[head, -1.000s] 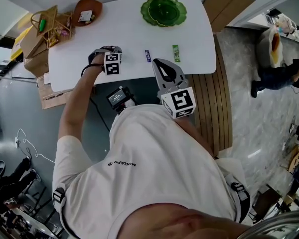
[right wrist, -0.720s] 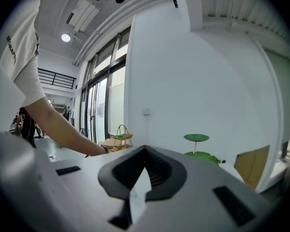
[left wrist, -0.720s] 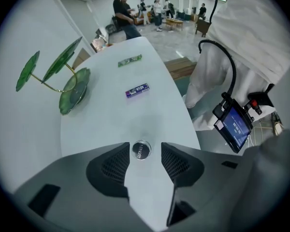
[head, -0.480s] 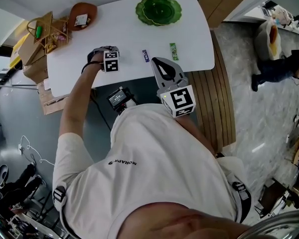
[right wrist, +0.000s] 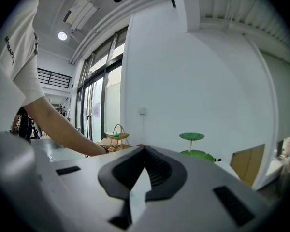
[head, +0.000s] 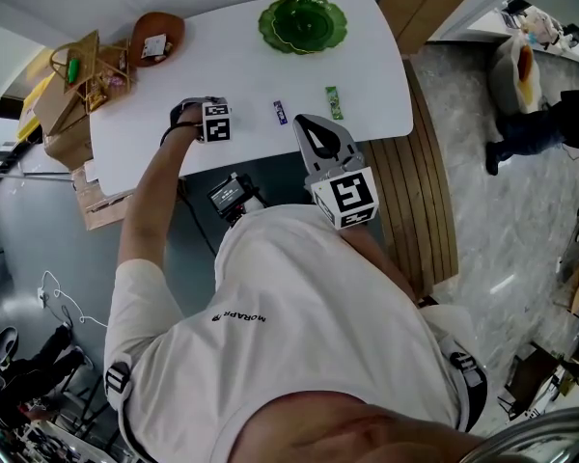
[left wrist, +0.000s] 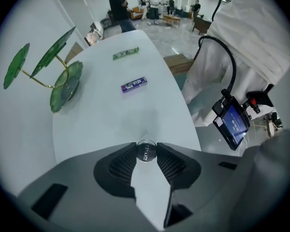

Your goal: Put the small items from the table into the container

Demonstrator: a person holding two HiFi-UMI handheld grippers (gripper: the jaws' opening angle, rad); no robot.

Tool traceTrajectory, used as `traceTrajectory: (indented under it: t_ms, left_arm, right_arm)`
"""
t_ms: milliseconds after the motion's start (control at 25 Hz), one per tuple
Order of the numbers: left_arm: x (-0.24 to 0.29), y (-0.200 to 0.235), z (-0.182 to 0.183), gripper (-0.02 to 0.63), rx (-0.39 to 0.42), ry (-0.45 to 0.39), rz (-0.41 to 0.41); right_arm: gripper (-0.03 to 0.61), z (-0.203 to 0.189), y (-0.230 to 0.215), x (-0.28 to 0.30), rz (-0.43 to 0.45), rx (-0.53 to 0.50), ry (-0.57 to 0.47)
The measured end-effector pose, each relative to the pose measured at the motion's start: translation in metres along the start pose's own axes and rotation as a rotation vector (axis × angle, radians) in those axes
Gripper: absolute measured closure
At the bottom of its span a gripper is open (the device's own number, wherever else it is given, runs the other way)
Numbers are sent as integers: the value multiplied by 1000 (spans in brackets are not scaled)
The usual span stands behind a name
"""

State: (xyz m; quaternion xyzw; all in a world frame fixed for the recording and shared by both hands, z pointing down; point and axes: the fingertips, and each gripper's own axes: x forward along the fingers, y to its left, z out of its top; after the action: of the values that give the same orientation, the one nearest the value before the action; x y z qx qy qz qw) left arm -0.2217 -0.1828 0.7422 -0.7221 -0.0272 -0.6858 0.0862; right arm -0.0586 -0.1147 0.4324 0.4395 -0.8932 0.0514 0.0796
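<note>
**Closing on the disc by the table's near edge**

Pointing the left gripper (head: 205,114) straight down over the white table (head: 251,66), close to the near edge at 6 o'clock. Closing its jaws at this moment, part-way in, around a small round disc (left wrist: 146,151) lying flat on the tabletop. Between the pad tips, with its rim meeting both pads as far as shows. Round, so no long axis to line up with.

Holding the right gripper (head: 309,123) roughly level at 3 o'clock of the left one, by the same near edge. Jaws together there, on nothing.

Probably bound next for the brown bowl (head: 157,35) at 11 o'clock of the disc, likely the container meant. Already a pale packet inside it. Much nearer the left hand than the right. Bare tabletop along that line, so room to lift and carry. Little slack beyond it, though: the wicker basket (head: 87,66) just beside the bowl at 10 o'clock, and the table's left edge close by. Well apart at 1 o'clock, the green leaf dish (head: 303,22).

Left on the table at 3 o'clock of the disc: a purple wrapper (head: 280,113), then a green wrapper (head: 334,102) farther out. Both running roughly 12 to 6, and both nearer the right gripper.
</note>
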Motion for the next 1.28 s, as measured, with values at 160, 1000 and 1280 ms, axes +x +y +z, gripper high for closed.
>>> traceTrajectory:
  t_ms: [160,1000,1280]
  left_arm:
    - [-2,-6,2,479,0,4,-20]
    - [-34,-9,26,479,-95,-65,50]
    - [-56,1,49,479,-135,-140,131]
  right_arm:
    - [573,0,0,-1,-2,3,-2]
    - [574,-4,-9,-11,-20,25,-4]
    - [574,-8,-10,-16,-18,29,0]
